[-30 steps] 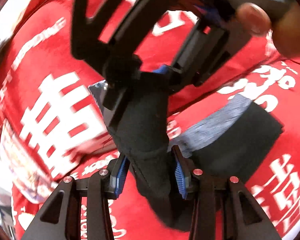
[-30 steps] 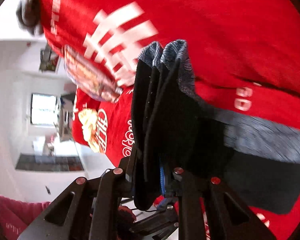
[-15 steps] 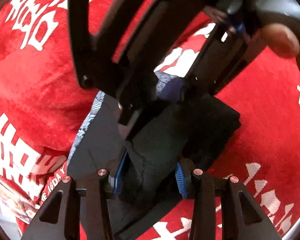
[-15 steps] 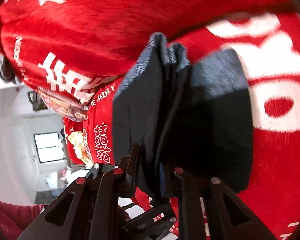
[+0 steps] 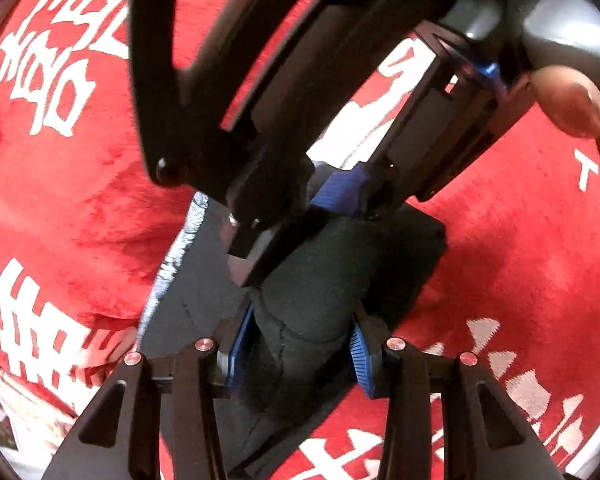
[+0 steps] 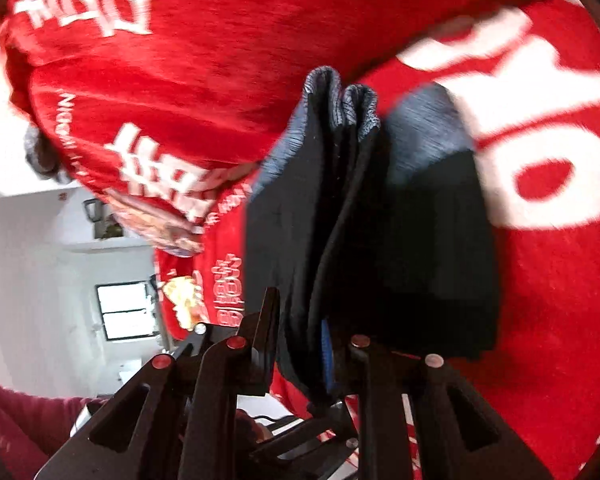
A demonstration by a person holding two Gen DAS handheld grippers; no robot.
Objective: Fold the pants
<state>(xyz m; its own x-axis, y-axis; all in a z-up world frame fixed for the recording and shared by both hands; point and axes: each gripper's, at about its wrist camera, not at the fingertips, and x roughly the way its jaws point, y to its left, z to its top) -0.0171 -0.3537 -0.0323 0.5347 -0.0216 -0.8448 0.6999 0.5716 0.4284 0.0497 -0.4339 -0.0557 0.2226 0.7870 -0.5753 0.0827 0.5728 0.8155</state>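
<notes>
The dark pants (image 5: 320, 292) with a grey-blue waistband lie folded in several layers on a red cloth. My left gripper (image 5: 296, 354) is shut on a bunched fold of them. My right gripper (image 5: 300, 216) comes in from the top of the left wrist view and clamps the same bundle just beyond. In the right wrist view the pants (image 6: 428, 248) hang in layered folds, and my right gripper (image 6: 304, 364) is shut on their near edge. The waistband ends (image 6: 340, 100) point away from it.
A red plush cloth (image 5: 80, 184) with white characters covers the surface under the pants; it also fills the right wrist view (image 6: 220, 40). The person's fingers (image 5: 572, 100) hold the right gripper's handle. A white room with a window (image 6: 124, 312) shows past the cloth's edge.
Both grippers have carried the pants bundle down over the rest of the pants, from hanging above the cloth to lying closer on it. Both stayed shut on the fabric.
</notes>
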